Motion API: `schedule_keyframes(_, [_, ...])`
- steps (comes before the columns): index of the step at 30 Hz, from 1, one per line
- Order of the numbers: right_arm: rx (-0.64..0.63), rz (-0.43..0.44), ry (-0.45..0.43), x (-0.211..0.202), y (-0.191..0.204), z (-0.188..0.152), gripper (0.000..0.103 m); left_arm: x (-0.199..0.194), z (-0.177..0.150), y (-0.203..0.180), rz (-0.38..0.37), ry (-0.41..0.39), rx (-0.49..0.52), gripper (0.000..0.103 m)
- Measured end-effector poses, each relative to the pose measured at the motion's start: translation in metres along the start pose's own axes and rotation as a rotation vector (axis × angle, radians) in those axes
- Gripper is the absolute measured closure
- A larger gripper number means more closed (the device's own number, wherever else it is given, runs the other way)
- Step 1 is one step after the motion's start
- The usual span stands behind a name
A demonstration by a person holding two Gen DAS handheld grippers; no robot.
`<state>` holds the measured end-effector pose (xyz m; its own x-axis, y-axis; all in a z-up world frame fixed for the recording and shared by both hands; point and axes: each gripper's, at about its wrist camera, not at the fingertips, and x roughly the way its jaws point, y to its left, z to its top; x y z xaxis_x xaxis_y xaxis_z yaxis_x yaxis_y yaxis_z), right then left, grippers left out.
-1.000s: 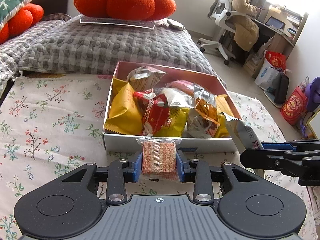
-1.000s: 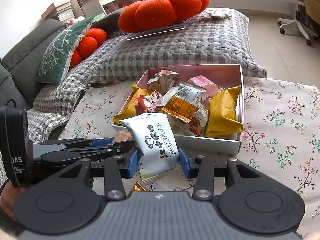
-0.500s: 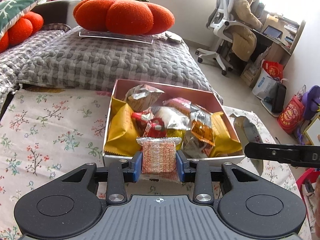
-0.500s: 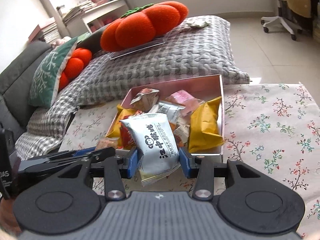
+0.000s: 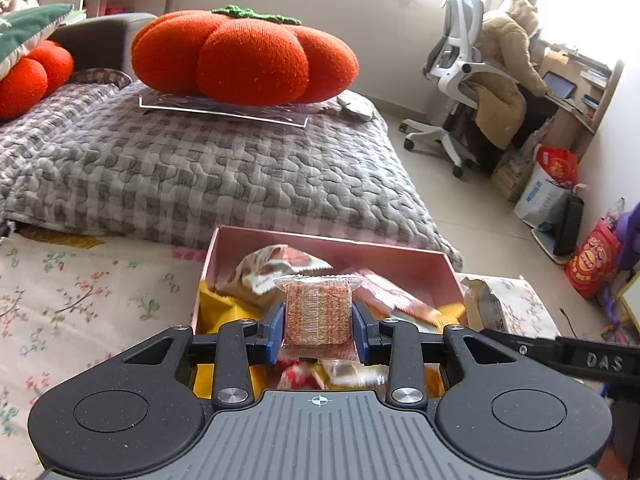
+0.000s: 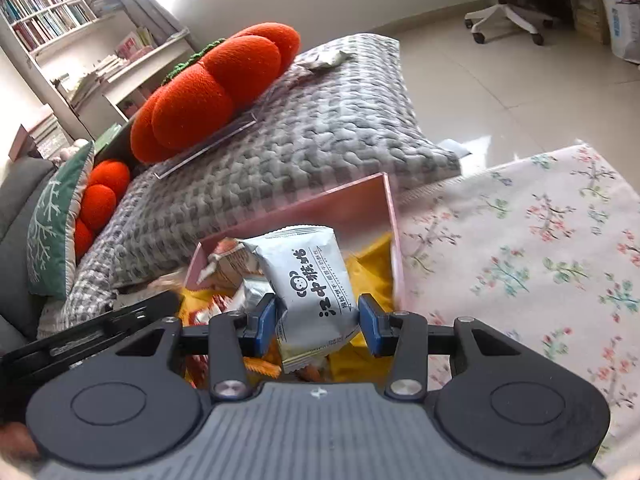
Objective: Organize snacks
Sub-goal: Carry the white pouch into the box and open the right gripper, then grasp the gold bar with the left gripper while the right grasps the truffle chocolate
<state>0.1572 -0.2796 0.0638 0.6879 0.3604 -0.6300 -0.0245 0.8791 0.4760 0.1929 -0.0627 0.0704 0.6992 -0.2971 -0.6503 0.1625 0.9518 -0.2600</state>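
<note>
Both tongs moved over pink box (image 5: 400, 254) of snacks, left (image 5: 318, 328) clamping cracker pkt (image 5: 318, 310), right (image 6: 318, 320) clamping white pkt (image 6: 312, 280).

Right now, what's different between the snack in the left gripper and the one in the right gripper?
The orange cracker pack in the left gripper is small, square and clear-wrapped, so the crackers show; the white packet in the right gripper is larger, opaque and printed with black characters. The cracker pack sits upright and square between the pads; the white packet leans at an angle. Both are clamped by their sides and held over the pink box of snacks.
</note>
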Motion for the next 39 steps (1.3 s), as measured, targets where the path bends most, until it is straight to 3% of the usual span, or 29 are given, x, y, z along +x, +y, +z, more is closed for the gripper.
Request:
schedule_keyframes(4, [0.042, 0.036, -0.019, 0.010, -0.006, 0.000, 0.059, 0.015, 0.007, 0.002, -0.023, 0.012, -0.021, 0.067])
schedule_keyframes(7, [0.075, 0.032, -0.031, 0.007, -0.010, -0.002, 0.049, 0.008, 0.004, 0.005, -0.010, -0.004, -0.024, 0.047])
schedule_keyframes(15, [0.082, 0.021, 0.016, -0.008, -0.001, -0.007, 0.048, -0.045, -0.028, 0.024, 0.101, -0.006, 0.015, 0.041])
schedule_keyframes(18, [-0.002, -0.021, 0.034, -0.017, 0.013, -0.013, 0.048, -0.060, -0.056, 0.032, 0.135, 0.071, 0.001, 0.039])
schedule_keyframes(22, [-0.165, -0.095, 0.047, -0.035, 0.031, -0.029, 0.047, -0.078, -0.092, 0.030, 0.088, 0.137, 0.003, 0.039])
schedule_keyframes(24, [-0.256, -0.095, 0.068, -0.045, 0.039, -0.044, 0.036, -0.081, -0.106, 0.021, 0.061, 0.161, 0.054, 0.038])
schedule_keyframes(25, [-0.305, -0.087, 0.087, -0.048, 0.043, -0.054, 0.035, -0.081, -0.111, 0.018, 0.058, 0.166, 0.069, 0.038])
schedule_keyframes(32, [-0.544, -0.057, 0.263, -0.034, 0.065, -0.098, 0.035, -0.063, -0.136, 0.011, 0.073, 0.285, 0.098, 0.037])
schedule_keyframes(39, [-0.691, -0.030, 0.368, -0.020, 0.081, -0.120, 0.037, -0.066, -0.144, 0.008, 0.059, 0.305, 0.100, 0.036])
